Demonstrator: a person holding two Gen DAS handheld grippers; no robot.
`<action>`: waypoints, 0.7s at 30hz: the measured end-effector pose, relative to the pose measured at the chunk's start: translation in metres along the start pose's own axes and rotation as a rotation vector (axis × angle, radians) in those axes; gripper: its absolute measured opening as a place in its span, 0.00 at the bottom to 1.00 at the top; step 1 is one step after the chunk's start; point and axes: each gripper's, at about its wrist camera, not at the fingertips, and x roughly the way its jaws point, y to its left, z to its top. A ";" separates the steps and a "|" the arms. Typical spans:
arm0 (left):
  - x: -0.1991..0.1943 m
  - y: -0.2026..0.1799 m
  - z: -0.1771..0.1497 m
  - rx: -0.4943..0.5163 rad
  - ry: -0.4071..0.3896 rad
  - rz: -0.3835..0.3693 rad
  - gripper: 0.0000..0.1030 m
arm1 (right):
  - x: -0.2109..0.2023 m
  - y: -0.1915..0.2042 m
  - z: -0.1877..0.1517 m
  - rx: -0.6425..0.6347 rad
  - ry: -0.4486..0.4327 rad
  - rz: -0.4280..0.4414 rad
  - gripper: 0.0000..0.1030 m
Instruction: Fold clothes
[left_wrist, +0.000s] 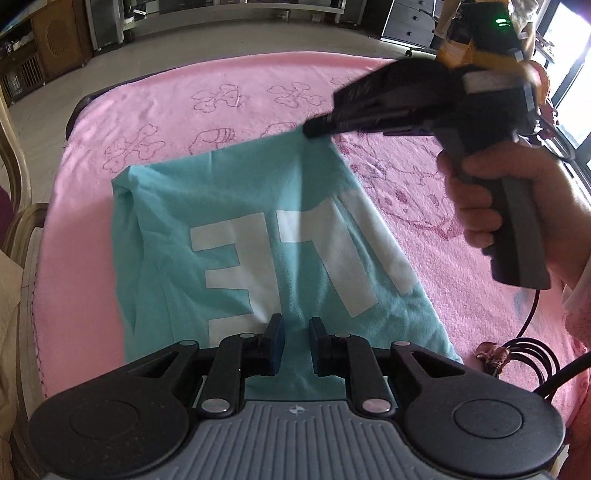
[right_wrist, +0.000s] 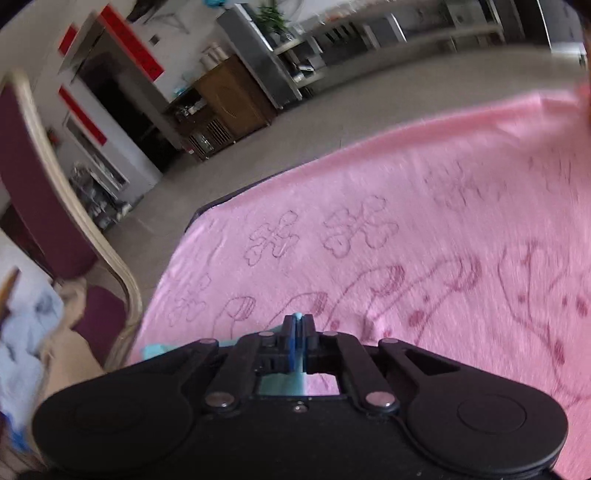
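- Two claws are on the job, and the coming move turns on where the teal shirt (left_wrist: 258, 236) lies from each of them.
- My right claw (left_wrist: 317, 129) is pinched shut on the shirt's far right corner and holds it raised off the pink blanket (left_wrist: 424, 192); in the right wrist view a sliver of teal shows squeezed between its blue pads (right_wrist: 293, 343).
- From that pinch the cloth hangs and slopes back toward my left claw (left_wrist: 297, 343), so the shirt's long axis runs from the far claw down to the near one.
- My left claw stands narrow, with a gap between its pads, directly over the shirt's near edge; I think the pads are not pressing the cloth, though the view past the linkage is poor.
- The far left corner (left_wrist: 123, 181) lies slack on the blanket, ahead and left of my left claw and well apart from the right one.
- I judge the left claw is the nearer one for that loose side.
- White block lettering (left_wrist: 236, 266) lies just ahead of the left claw.
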 end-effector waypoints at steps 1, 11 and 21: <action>0.000 0.001 0.001 -0.002 -0.001 0.000 0.15 | 0.005 0.002 0.000 -0.027 0.024 -0.027 0.04; -0.050 -0.008 -0.005 -0.031 -0.130 0.108 0.40 | -0.117 0.014 0.023 -0.092 -0.030 -0.100 0.29; -0.120 0.020 -0.056 -0.214 -0.223 0.224 0.47 | -0.251 0.028 -0.019 -0.017 -0.134 -0.038 0.44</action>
